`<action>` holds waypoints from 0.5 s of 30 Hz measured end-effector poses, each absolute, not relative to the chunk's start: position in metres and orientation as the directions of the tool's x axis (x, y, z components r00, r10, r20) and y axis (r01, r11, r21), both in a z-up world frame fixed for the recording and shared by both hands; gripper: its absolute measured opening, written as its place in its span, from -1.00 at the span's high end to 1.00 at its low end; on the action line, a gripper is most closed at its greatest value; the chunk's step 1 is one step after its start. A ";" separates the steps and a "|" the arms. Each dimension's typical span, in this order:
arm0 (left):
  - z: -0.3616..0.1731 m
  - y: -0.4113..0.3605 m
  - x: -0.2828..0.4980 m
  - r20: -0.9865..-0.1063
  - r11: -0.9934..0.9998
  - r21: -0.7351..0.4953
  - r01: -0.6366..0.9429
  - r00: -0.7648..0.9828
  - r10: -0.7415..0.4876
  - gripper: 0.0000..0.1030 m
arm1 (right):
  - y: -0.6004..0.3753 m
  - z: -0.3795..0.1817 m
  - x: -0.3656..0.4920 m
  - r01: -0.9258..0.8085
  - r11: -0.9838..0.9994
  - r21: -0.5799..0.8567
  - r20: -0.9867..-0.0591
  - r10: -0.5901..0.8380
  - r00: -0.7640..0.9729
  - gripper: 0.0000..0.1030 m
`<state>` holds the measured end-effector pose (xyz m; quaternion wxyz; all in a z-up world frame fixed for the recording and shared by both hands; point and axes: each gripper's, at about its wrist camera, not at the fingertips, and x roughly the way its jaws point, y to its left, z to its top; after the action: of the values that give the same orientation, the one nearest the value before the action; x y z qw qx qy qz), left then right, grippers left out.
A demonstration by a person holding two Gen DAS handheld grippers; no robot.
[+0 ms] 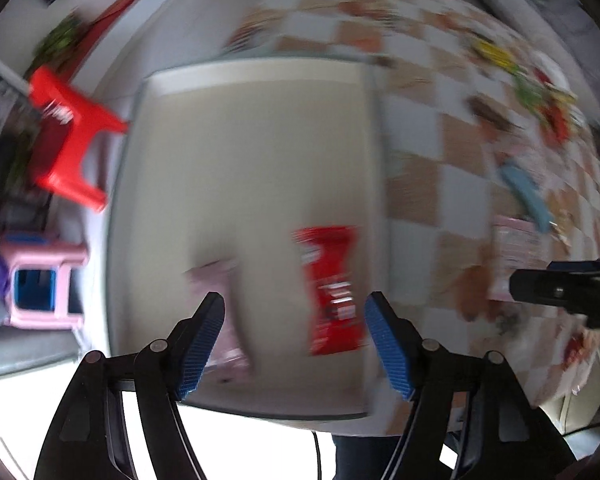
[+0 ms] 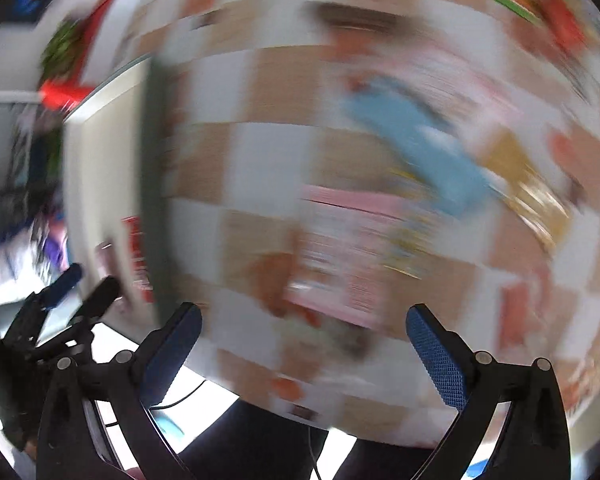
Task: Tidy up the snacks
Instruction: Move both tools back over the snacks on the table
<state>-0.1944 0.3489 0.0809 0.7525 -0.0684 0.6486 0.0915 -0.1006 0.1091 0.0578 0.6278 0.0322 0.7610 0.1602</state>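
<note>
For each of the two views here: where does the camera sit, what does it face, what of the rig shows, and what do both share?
Left wrist: on the left gripper, looking down into the cream rectangular tray holding a red snack packet; its open blue-padded fingers show, plus the right gripper's tip.
Right wrist: on the right gripper, facing the blurred checkered tablecloth; own open fingers and the left gripper show.
Shared: tray, red packet, tablecloth.

Looks like a home: checkered cloth (image 1: 416, 184) over the tabletop right of centre, red plastic stool (image 1: 66, 140) and pink stool (image 1: 40, 280) on the floor, left edge.
</note>
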 end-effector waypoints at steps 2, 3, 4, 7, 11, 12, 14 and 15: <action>0.084 0.329 -0.185 -0.989 0.986 -0.015 -0.166 0.150 0.010 -0.55 | 0.076 0.058 -0.101 -0.085 0.962 0.258 -0.952 0.239 -0.193 -1.00; 0.084 0.318 -0.179 -0.989 0.990 -0.029 -0.137 0.144 -0.008 -0.56 | 0.059 0.058 -0.104 -0.046 0.968 0.246 -0.955 0.234 -0.183 -1.00; 0.081 0.307 -0.174 -0.991 0.993 -0.044 -0.108 0.131 -0.030 -0.57 | 0.039 0.058 -0.108 0.006 0.972 0.234 -0.957 0.232 -0.173 -1.00; 0.072 0.280 -0.162 -0.993 0.995 -0.087 -0.052 0.085 -0.083 -0.58 | -0.005 0.056 -0.116 0.122 0.970 0.209 -0.961 0.227 -0.158 -1.00; 0.060 0.248 -0.147 -0.991 0.992 -0.124 -0.002 0.041 -0.124 -0.58 | -0.055 0.053 -0.130 0.240 0.955 0.173 -0.965 0.213 -0.152 -1.00; 0.057 0.241 -0.144 -0.991 0.992 -0.129 0.009 0.034 -0.129 -0.58 | -0.064 0.052 -0.134 0.263 0.950 0.168 -0.965 0.212 -0.151 -1.00; 0.052 0.231 -0.138 -0.990 0.990 -0.139 0.023 0.019 -0.139 -0.58 | -0.079 0.050 -0.141 0.300 0.940 0.161 -0.965 0.213 -0.149 -1.00; 0.049 0.224 -0.133 -0.988 0.988 -0.153 0.030 0.011 -0.153 -0.58 | -0.086 0.049 -0.145 0.318 0.934 0.160 -0.965 0.216 -0.148 -1.00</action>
<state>-0.1334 0.2242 0.0492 0.7097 -0.0439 0.7002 -0.0646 -0.1453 -0.0857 0.0494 0.6284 0.1764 0.7566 -0.0407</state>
